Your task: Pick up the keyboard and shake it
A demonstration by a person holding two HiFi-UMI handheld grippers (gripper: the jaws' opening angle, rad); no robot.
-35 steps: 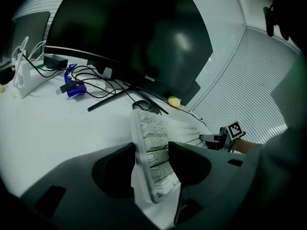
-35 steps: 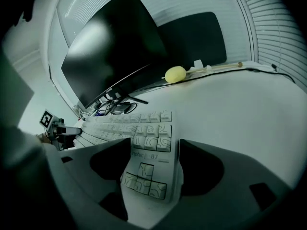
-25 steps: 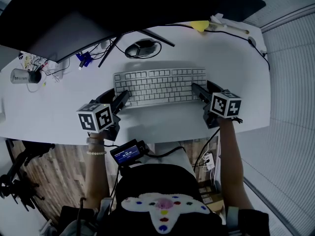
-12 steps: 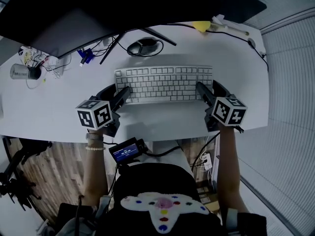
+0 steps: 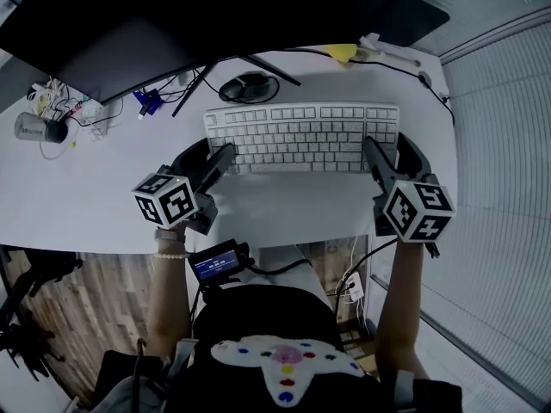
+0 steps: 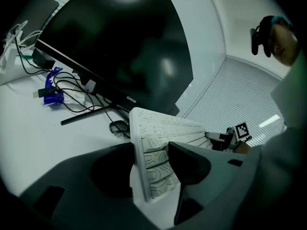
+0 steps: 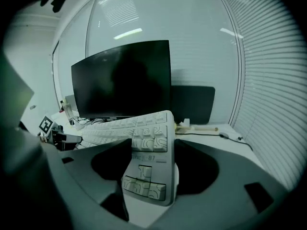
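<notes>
- The left hand-held gripper (image 5: 225, 155) has its jaws spread wide, pinching the left end of the keyboard (image 5: 301, 134).
- The right hand-held gripper (image 5: 373, 149) pinches the keyboard's right end in the same way.
- The keyboard spans both grippers above the table (image 5: 86, 188), in front of the monitor (image 5: 172, 15).

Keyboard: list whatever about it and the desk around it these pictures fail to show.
- Keyboard underside: hidden in every view; the head view sees only the keys.
- Its gap to the desk: the head view looks steeply down, so it cannot be judged.
- Key legends: too small and dim in the head view.
- Small screen at the person's waist: text too small.
- Monitor: cut by the head view's top edge.
</notes>
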